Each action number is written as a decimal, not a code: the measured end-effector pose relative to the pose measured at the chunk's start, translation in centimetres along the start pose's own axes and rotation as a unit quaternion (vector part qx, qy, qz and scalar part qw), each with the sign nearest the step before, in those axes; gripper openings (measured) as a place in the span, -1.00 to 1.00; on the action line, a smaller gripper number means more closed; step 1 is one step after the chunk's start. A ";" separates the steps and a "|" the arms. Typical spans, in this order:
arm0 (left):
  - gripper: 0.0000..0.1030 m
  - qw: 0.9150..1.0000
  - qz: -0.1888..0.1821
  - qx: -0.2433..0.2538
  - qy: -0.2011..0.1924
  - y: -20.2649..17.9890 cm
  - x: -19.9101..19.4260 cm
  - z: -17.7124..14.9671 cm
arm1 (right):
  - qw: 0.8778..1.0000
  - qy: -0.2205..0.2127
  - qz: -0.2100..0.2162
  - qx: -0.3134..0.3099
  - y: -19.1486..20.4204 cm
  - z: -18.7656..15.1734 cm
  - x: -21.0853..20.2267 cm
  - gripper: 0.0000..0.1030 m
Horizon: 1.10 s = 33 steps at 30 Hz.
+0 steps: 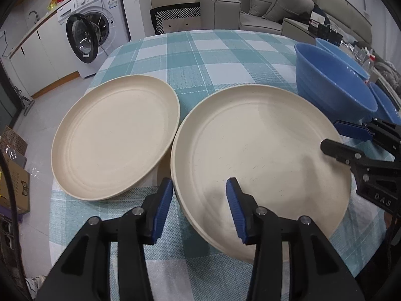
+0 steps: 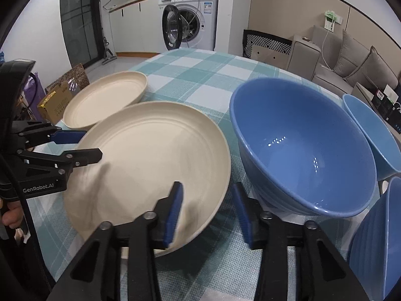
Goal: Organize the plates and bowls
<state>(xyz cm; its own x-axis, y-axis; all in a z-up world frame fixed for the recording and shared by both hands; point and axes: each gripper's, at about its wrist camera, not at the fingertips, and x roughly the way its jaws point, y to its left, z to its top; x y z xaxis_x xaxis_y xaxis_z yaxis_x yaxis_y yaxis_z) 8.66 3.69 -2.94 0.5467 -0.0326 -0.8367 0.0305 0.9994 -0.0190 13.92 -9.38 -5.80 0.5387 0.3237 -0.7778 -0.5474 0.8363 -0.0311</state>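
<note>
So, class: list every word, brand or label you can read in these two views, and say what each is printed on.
"GenRobot.AI": on the left gripper body, right wrist view.
"DAS": on the right gripper body, left wrist view; the rest is cut off.
Washing machine labels and the cardboard box print: too small to read.

Third blue bowl (image 2: 376, 245) — cut off at frame edge, plate stack (image 2: 150, 165) count unclear

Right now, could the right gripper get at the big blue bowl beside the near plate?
Probably yes. The right gripper is open, straddling the near plate's rim, and the big blue bowl stands just beside it with bare tablecloth between. Nothing blocks the way; the left gripper is across the plate.
</note>
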 end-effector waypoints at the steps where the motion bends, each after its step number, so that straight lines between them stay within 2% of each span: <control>1: -0.09 1.000 -0.005 -0.003 -0.004 0.1 -0.3 0.1 | 1.000 -0.006 0.005 0.001 0.1 0.1 -0.4 0.00; 2: -0.07 1.000 -0.008 -0.005 -0.009 0.2 -0.6 0.1 | 1.000 -0.011 0.008 0.000 0.2 0.2 -0.7 0.05; 8: 0.09 0.999 -0.006 -0.017 -0.038 0.9 -2.5 0.5 | 0.998 -0.042 0.042 -0.009 1.1 0.6 -2.6 0.63; 9: 0.20 0.999 -0.007 -0.023 -0.042 1.2 -2.7 0.5 | 0.998 -0.048 0.045 -0.010 1.3 0.7 -2.9 0.73; 10: 0.48 0.998 -0.006 -0.030 -0.046 1.5 -2.9 0.6 | 0.998 -0.052 0.043 -0.010 1.5 0.8 -3.2 0.78; 12: 0.78 0.997 0.000 -0.043 -0.058 2.0 -3.3 0.7 | 0.997 -0.057 0.041 -0.016 1.9 0.9 -3.6 0.94; 13: 0.83 0.997 0.001 -0.047 -0.063 2.2 -3.4 0.8 | 0.997 -0.060 0.039 -0.018 2.1 0.9 -3.8 0.98; 15: 0.85 0.996 -0.001 -0.055 -0.069 2.6 -3.6 1.0 | 0.997 -0.073 0.033 -0.022 2.3 1.0 -4.4 0.99; 17: 1.00 0.995 -0.004 -0.065 -0.072 3.2 -3.7 1.0 | 0.996 -0.084 0.038 -0.017 2.4 1.3 -5.0 0.99; 21: 1.00 0.994 0.023 -0.069 -0.085 3.6 -4.3 1.1 | 0.994 -0.098 0.050 0.002 1.8 2.1 -5.8 0.99; 25: 1.00 0.992 0.022 -0.075 -0.096 4.1 -5.0 1.2 | 0.994 -0.100 0.040 0.008 1.3 3.1 -6.1 0.99; 33: 1.00 0.988 0.039 -0.091 -0.117 5.7 -6.3 1.6 | 0.992 -0.113 0.052 0.011 1.2 5.8 -7.6 0.99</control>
<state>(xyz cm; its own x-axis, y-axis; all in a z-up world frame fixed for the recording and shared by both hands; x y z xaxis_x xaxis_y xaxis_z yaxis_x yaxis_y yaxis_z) 6.70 9.54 3.06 0.7206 0.0623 -0.6906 -0.1574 0.9846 -0.0755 12.92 -8.27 3.75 0.6111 0.4979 -0.6154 -0.5950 0.8016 0.0577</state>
